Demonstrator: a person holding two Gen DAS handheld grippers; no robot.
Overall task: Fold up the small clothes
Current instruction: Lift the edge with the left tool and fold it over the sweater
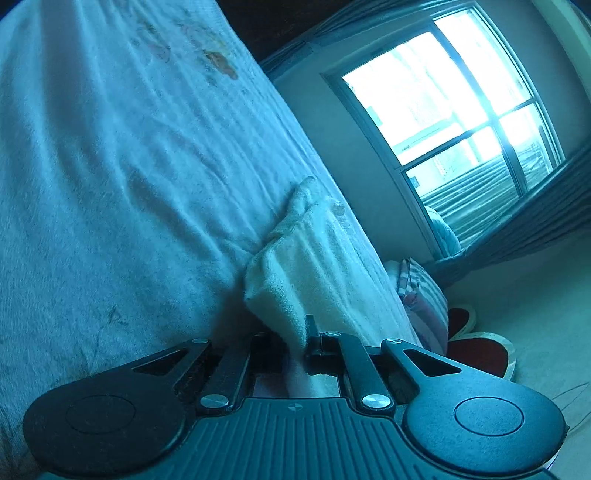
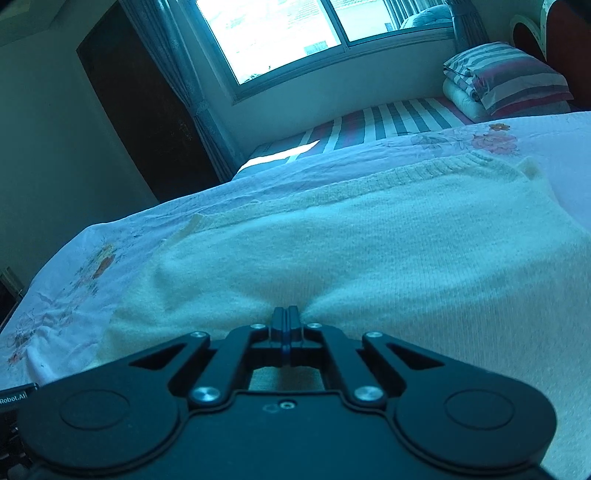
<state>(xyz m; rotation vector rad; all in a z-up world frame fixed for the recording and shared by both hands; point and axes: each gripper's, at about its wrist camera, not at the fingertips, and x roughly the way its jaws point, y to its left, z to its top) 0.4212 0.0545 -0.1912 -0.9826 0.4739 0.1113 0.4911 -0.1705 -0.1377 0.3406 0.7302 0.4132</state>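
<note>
The right gripper [image 2: 284,314] points slightly downward, its 2 jaws clamped on a pinch of the cream sweater [image 2: 388,236], which spreads ahead over the floral sheet [image 2: 74,280]. The left gripper [image 1: 308,332], tilted, grips a bunched sweater fold [image 1: 295,266] rising just beyond its tips. A window [image 1: 443,99] lies far behind.

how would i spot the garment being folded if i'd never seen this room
Start at the bed under the window, covered by a pale flowered sheet. On that sheet lies a cream knit sweater, pinched at its near edge. Unlike the striped folded bedding by the headboard, it is plain, fuzzy, and has a ribbed hem.
</note>
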